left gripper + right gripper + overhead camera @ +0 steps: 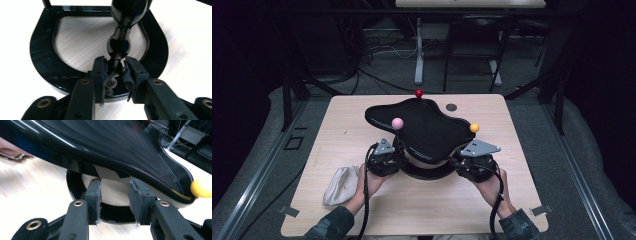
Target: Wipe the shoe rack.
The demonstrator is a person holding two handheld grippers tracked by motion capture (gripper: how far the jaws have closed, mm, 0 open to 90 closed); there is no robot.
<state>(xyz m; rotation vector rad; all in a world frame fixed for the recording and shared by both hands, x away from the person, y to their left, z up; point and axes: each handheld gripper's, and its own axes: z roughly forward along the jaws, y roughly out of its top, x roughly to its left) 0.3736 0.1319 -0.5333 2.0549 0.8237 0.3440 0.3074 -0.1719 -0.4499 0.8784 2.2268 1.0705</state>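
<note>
Black tray stand (422, 131) sits mid-frame on the table (512, 150), left gripper (116, 73) clamped on its thin glossy stem (119, 45), right gripper (115, 195) gaping under the tray edge, gripping nothing; an uneven lift could tip the stand.

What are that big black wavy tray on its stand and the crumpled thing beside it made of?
The black wavy tray top looks like glossy plastic or lacquer: fine ridges and bright glints. Its black ring-shaped base shines the same way. The crumpled beige cloth seems soft fabric, matte and creased.
</note>
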